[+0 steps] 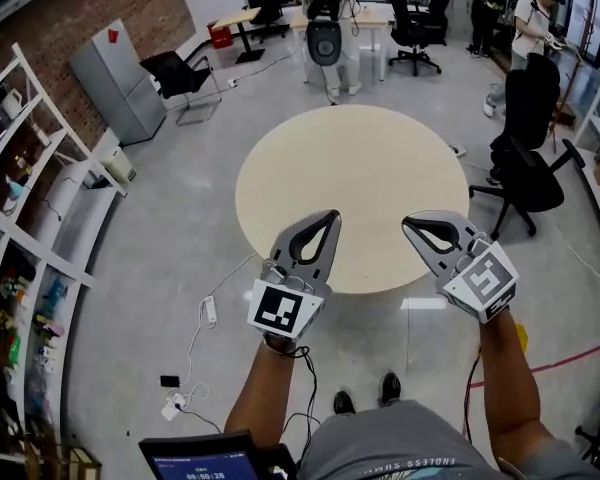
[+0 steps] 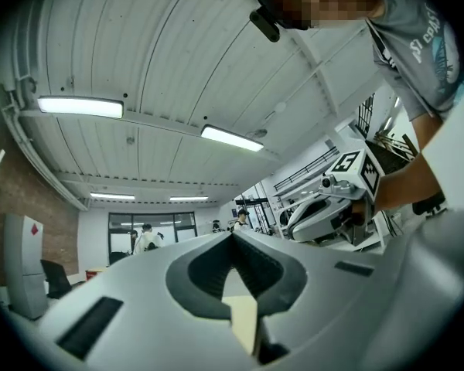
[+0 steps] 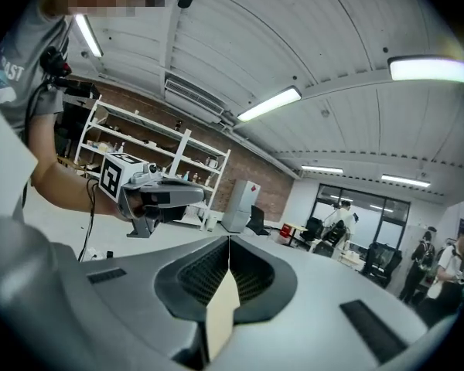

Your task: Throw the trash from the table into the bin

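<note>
Jaws are together on both the left gripper [image 1: 328,220] and the right gripper [image 1: 412,225], with nothing pinched in either. They hang over the near edge of the round table [image 1: 350,158]. I can't spot any trash on its top, and no bin shows in any view. My guess is the clearing's either done or it hasn't started.

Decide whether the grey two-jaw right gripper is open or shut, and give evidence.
Shut. In the right gripper view the grey two-jaw right gripper has its jaws meeting along one seam, nothing between them.
</note>
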Action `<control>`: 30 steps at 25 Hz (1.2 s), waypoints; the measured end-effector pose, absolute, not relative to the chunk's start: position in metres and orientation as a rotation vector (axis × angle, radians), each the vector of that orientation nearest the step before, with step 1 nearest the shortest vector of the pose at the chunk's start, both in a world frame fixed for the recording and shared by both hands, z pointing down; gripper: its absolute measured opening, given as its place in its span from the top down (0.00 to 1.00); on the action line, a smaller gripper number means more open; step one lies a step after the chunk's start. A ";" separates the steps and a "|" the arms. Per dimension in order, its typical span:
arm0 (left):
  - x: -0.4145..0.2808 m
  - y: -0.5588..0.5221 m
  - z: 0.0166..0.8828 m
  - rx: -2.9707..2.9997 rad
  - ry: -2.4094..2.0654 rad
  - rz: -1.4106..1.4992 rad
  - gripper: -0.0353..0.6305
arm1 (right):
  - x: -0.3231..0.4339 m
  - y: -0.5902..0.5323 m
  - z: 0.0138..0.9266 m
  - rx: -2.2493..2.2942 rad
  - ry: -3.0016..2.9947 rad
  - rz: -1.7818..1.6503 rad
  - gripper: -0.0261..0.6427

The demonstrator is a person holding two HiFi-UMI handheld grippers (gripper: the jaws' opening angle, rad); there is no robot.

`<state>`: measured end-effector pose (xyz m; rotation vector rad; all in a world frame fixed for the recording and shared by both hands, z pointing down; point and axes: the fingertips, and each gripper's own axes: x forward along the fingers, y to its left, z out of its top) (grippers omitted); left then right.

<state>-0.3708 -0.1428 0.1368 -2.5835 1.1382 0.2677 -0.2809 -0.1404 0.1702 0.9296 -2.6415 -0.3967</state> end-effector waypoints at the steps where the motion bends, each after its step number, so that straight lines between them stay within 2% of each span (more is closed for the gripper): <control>1: -0.379 -0.145 0.141 -2.579 1.174 0.248 0.90 | -0.290 -0.145 0.175 0.895 -2.657 -0.387 0.95; 14: -0.455 -0.159 0.192 -2.550 1.461 0.090 0.90 | -0.378 -0.169 0.209 0.623 -2.732 -0.364 0.95; 30: -0.452 -0.164 0.209 -2.588 1.442 0.068 0.90 | -0.379 -0.176 0.224 0.645 -2.697 -0.341 0.95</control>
